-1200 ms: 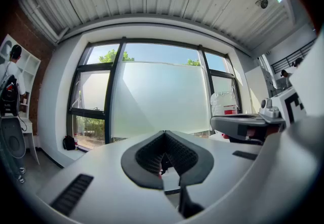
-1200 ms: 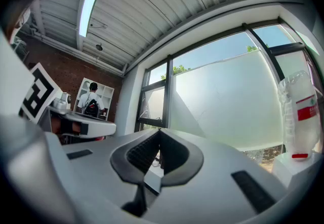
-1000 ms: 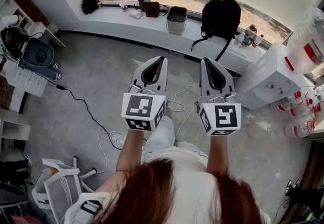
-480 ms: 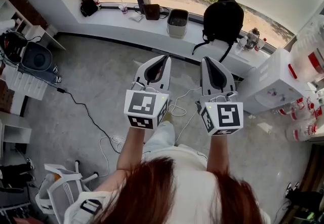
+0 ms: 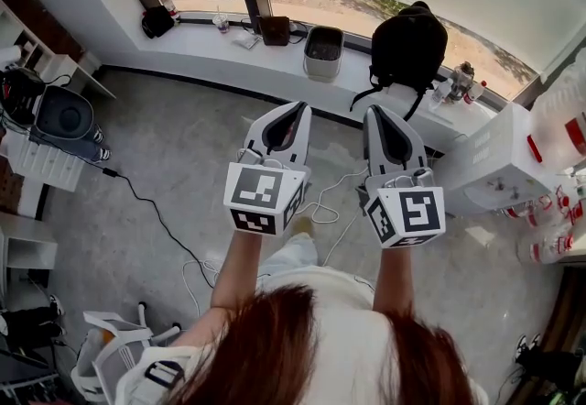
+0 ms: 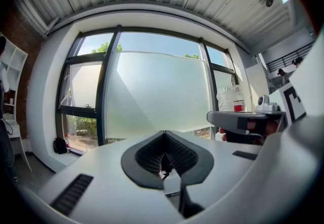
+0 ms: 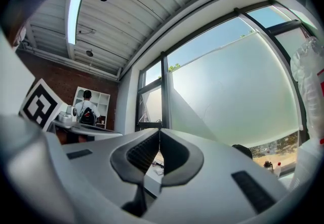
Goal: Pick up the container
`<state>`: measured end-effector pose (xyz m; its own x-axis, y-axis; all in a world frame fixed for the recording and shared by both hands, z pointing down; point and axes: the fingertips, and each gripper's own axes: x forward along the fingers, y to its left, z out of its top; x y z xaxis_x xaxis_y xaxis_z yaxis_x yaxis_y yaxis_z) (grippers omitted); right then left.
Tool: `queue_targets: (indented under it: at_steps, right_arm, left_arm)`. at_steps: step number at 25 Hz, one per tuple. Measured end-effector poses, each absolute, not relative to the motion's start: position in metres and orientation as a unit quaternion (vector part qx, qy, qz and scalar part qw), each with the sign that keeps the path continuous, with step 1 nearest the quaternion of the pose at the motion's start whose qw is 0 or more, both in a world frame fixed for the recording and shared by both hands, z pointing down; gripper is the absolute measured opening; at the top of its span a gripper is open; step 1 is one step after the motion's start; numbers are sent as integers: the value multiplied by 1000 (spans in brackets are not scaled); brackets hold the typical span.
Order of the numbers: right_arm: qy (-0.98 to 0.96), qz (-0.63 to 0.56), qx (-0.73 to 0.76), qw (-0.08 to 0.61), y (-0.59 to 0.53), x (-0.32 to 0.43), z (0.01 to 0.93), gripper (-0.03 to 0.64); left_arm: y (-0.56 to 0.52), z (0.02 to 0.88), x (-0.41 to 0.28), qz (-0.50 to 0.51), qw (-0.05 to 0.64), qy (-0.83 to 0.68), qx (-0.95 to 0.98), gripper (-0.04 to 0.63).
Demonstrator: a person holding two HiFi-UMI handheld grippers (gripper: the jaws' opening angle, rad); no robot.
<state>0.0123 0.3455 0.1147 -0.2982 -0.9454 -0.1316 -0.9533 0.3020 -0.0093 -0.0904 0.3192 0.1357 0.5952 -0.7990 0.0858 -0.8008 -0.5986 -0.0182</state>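
A light grey container (image 5: 323, 53) stands on the window sill (image 5: 211, 41), far ahead of both grippers. My left gripper (image 5: 295, 107) and right gripper (image 5: 374, 110) are held up side by side over the floor, pointing towards the window. Both are shut with nothing between their jaws. In the left gripper view the left gripper (image 6: 165, 135) has its pads pressed together against the frosted window, and the right gripper (image 6: 238, 119) shows at the right. The right gripper (image 7: 160, 132) is likewise shut and points up at the glass.
A black backpack (image 5: 408, 37) sits on the sill right of the container, a small black bag (image 5: 157, 20) at its left end. A white water dispenser (image 5: 499, 160) and water jugs (image 5: 549, 211) stand at the right. Cables (image 5: 320, 202) trail on the floor; a white chair (image 5: 110, 357) is at the lower left.
The sill and the container have slid slightly lower in the head view. Both grippers stay raised side by side and shut.
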Motion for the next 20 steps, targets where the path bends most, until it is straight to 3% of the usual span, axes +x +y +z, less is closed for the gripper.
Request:
queue_targets:
  at_steps: [9, 20]
  right_arm:
    - [797, 19, -600, 66, 286, 4, 115, 25]
    - [779, 31, -626, 28, 227, -17, 127, 25]
  left_arm:
    - [255, 141, -106, 40, 23, -445, 894, 15]
    - [189, 153, -128, 37, 31, -429, 902, 15]
